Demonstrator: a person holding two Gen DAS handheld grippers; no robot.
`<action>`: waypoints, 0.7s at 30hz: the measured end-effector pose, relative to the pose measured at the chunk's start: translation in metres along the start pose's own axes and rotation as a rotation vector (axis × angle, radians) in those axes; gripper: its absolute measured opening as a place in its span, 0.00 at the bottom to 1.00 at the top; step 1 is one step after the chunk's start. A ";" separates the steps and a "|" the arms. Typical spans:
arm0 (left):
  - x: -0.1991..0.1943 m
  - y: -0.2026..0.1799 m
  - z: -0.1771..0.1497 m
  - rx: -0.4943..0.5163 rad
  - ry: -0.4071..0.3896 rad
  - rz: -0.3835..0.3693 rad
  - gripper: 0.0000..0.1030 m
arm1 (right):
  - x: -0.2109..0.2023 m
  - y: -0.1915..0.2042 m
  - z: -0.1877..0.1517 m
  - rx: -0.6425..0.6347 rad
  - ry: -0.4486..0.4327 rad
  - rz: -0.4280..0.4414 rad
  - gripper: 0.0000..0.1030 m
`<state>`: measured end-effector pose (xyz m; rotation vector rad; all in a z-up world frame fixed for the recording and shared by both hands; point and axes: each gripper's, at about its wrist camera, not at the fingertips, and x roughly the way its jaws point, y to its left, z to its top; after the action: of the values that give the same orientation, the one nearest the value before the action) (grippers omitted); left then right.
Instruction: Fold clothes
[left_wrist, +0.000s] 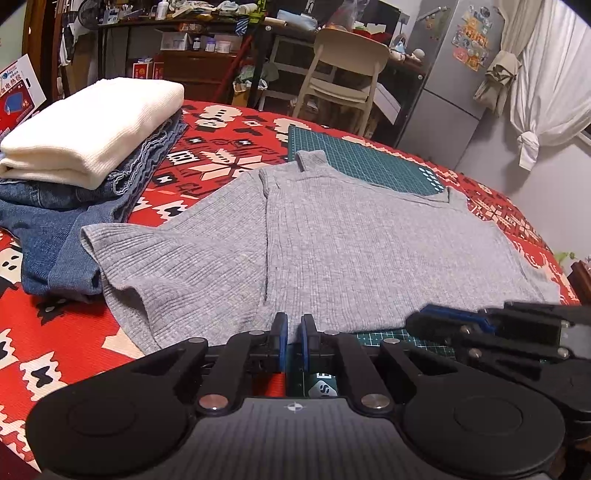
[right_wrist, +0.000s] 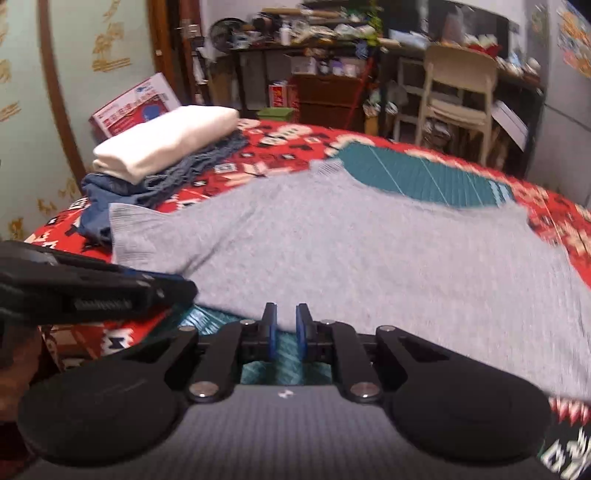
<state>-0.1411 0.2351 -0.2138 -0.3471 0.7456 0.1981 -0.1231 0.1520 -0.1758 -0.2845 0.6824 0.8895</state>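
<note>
Near edge, left fingers (left_wrist: 282, 332): blue pads, narrow gap, nothing between them, tips just at grey sweater (left_wrist: 369, 243) hem.
Left gripper (left_wrist: 293, 334): low, level, aimed along sweater; body fills bottom of left view.
Right fingers (right_wrist: 271, 332): narrow gap too, empty, at hem over cutting mat (right_wrist: 424, 177).
Right gripper (right_wrist: 285, 328): low and level; right view blurred.
Cross views: left view shows right gripper (left_wrist: 491, 325) from the side at far right, low over hem corner; right view shows left gripper (right_wrist: 92, 291) from the side at left edge, over sleeve area.
Only in left view: sharp rib texture, fold line of left sleeve laid over body, turtleneck collar, fridge (left_wrist: 454, 74), tied curtain (left_wrist: 546, 74).
Only in right view: patterned wall, curved wooden frame, more of red box (right_wrist: 133, 110).
Sweater: flat on red patterned cloth (left_wrist: 221, 147), partly on green mat, collar far, hem near.
Stack: white folded garment (left_wrist: 92, 129) on jeans (left_wrist: 55, 229), far left, jeans touching sleeve cuff.
Open room: bare cloth left of hem and right of sweater; chair (left_wrist: 343, 74) beyond far edge.
</note>
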 end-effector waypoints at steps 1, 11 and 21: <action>0.000 0.000 0.000 0.001 0.000 0.000 0.08 | 0.003 0.005 0.003 -0.018 -0.003 0.011 0.09; 0.001 0.006 0.001 -0.040 0.004 -0.021 0.07 | 0.017 0.014 0.002 -0.044 0.020 0.013 0.01; 0.002 0.005 0.000 -0.027 0.002 -0.016 0.07 | -0.008 -0.045 -0.020 0.110 0.015 -0.138 0.00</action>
<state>-0.1414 0.2396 -0.2160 -0.3792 0.7420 0.1929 -0.0997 0.1097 -0.1873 -0.2366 0.7141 0.7162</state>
